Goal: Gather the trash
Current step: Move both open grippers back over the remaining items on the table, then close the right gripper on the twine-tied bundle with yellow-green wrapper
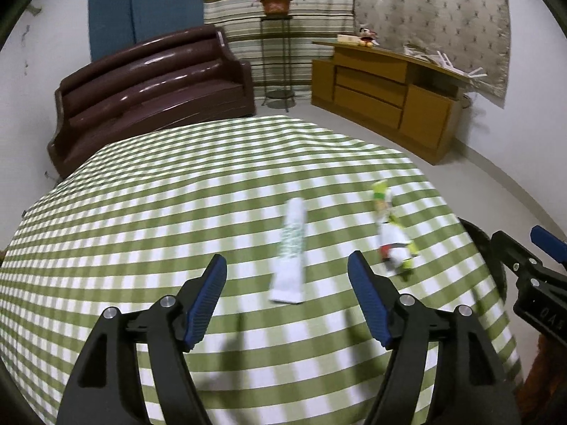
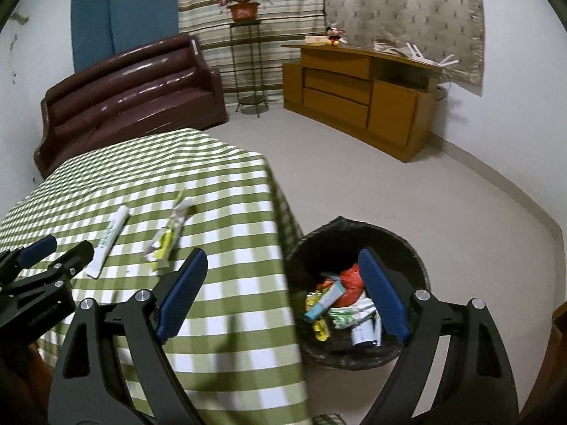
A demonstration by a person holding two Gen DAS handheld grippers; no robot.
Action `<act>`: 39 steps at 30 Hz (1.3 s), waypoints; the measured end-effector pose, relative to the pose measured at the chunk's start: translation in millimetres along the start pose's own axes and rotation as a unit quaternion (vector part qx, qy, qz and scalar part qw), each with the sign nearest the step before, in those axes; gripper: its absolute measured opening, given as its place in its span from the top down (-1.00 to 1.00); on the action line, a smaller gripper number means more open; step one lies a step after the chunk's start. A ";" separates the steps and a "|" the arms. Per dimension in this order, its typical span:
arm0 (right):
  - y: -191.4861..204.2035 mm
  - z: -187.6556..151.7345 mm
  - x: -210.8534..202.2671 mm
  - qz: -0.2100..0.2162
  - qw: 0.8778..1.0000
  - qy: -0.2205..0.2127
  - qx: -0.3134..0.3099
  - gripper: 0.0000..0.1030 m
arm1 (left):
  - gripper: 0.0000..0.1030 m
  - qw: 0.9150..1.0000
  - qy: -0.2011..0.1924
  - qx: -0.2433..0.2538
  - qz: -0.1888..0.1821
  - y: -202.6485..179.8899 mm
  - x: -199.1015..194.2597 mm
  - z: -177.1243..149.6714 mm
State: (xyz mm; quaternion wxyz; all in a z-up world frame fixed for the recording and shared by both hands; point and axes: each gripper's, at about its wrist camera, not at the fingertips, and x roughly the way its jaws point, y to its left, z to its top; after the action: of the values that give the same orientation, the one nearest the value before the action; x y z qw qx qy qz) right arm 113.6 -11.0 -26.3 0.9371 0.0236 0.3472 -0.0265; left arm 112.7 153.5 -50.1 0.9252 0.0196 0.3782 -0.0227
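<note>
Worktop [image 1: 141,212] in green check cloth; right edge drops to bare floor [image 2: 389,177]. Right view alone shows black bin [image 2: 418,248] just beside that edge, trash inside. Left claw [image 1: 287,301] spread wide, holding nothing; white tube [image 1: 290,251] lies just ahead between fingers, yellow-green wrapper [image 1: 393,233] right of it. Right claw [image 2: 283,294] spread wide, empty, above bin and worktop edge.

Checked cloth tablecloth [image 1: 177,212], glossy leather sofa [image 1: 152,85], wooden cabinet [image 1: 382,95]
</note>
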 end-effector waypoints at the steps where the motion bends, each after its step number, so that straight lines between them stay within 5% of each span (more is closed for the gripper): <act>1: 2.8 0.5 0.5 0.002 1.000 0.001 -0.002 -0.65 | -0.34 1.000 0.001 -0.004 0.002 4.7 0.3 -0.8; 19: 82.3 26.8 38.8 0.018 0.998 0.036 -0.056 -0.62 | -0.34 0.997 0.015 -0.060 0.047 95.5 -0.5 -12.7; 29: 94.9 29.6 70.0 0.022 0.994 0.091 -0.057 -0.15 | -0.35 0.995 0.026 -0.077 0.053 121.3 5.4 -15.6; 36: 96.4 24.6 75.0 0.024 0.993 0.099 -0.063 0.54 | -0.35 0.996 0.027 -0.071 0.042 118.3 9.8 -12.6; 39: 96.2 23.5 75.6 0.028 0.993 0.099 -0.060 0.56 | -0.36 0.996 0.028 -0.071 0.039 113.6 10.3 -11.6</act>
State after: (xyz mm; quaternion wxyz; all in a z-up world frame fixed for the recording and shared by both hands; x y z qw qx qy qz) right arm 192.5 80.9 -55.3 0.8984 -0.0207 0.4381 0.0235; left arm 118.4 267.2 -63.4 0.9137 -0.0303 0.4032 0.0407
